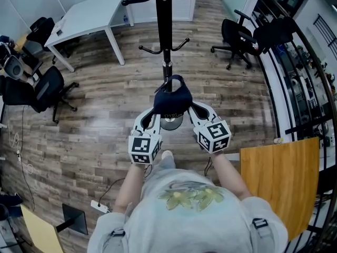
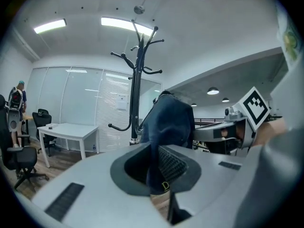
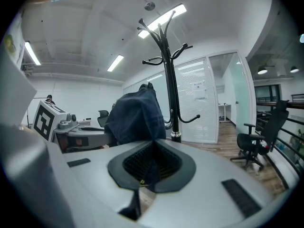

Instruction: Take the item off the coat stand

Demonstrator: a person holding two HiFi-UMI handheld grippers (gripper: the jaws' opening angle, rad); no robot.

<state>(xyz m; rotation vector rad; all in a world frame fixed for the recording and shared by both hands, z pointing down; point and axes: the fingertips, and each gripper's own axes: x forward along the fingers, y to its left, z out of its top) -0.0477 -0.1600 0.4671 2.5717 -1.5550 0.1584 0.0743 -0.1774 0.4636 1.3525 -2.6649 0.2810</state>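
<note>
Navy cloth cap [image 1: 172, 100]: the item to be taken off. It is held up in front of you between both tongs, just before the black stand [image 1: 164, 15], at about the level of its lower hooks [image 1: 181, 45]. From the head view you cannot tell whether the loop at the cap's top is clear of a hook. Both gripper views show the cap in front of the pole, seemingly apart from it.

Left tongs [image 1: 157, 112]: closed on the cap's left edge, with cloth and a bit of gold lettering pinched between the ribbed pads.

Right tongs [image 1: 191, 108]: closed on the right edge, with only a thin fold of cloth between the pads.

Hazards, as judged from here:
- Snag. If the top loop is caught on a hook, drawing the cap toward you would drag on the stand or tear the cloth out of one grip.
- Slip. Each grip is on soft fabric near its edge. A jerk or uneven pull could free one side, leaving the cap dangling from the other or dropping it to the wood floor [image 1: 95, 115].
- Stretch. If you spread your hands apart, the cap goes taut and the pinched folds may creep out.
</note>
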